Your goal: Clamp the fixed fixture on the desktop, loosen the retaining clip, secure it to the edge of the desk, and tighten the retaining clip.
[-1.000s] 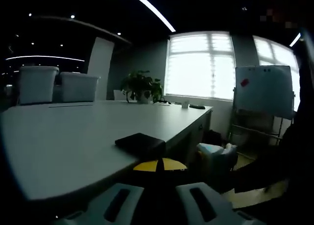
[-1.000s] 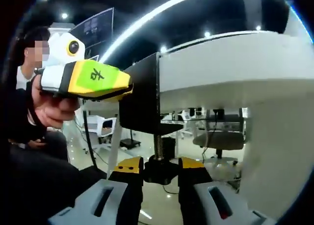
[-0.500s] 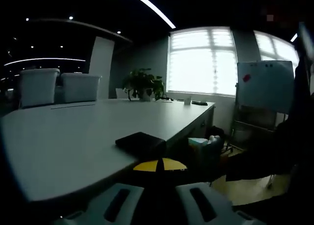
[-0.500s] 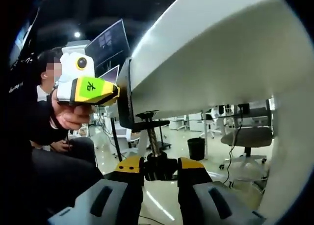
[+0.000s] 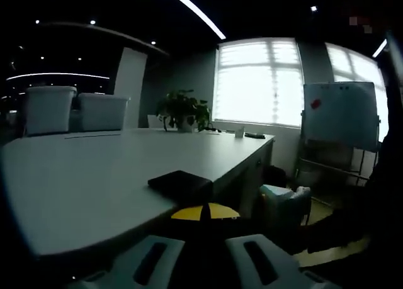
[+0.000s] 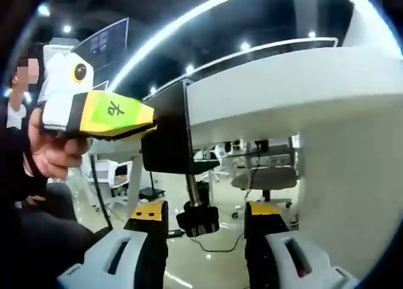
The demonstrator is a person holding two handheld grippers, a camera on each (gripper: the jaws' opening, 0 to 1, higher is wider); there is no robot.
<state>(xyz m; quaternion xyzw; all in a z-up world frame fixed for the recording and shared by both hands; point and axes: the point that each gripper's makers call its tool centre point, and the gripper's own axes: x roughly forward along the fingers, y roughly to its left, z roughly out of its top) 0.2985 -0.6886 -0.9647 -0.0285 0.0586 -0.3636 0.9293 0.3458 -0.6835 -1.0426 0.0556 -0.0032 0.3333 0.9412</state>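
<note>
A black clamp fixture sits on the edge of the white desk. Its top plate lies flat on the desktop. My left gripper is shut on the fixture's outer side, its yellow tips together. In the right gripper view, the left gripper comes in from the left, pressed against the bracket. Below the desk, the threaded screw ends in a black knob. My right gripper is open, its jaws standing apart on either side of the knob without touching it.
Two white bins, a potted plant and small items stand at the far end of the desk. A whiteboard stands to the right. A person's hand holds the left gripper. A white desk panel and an office chair are under the desk.
My right gripper's jaws have opened and let go of the knob. The right gripper view has rolled back towards level. The left gripper still holds the fixture in place.
</note>
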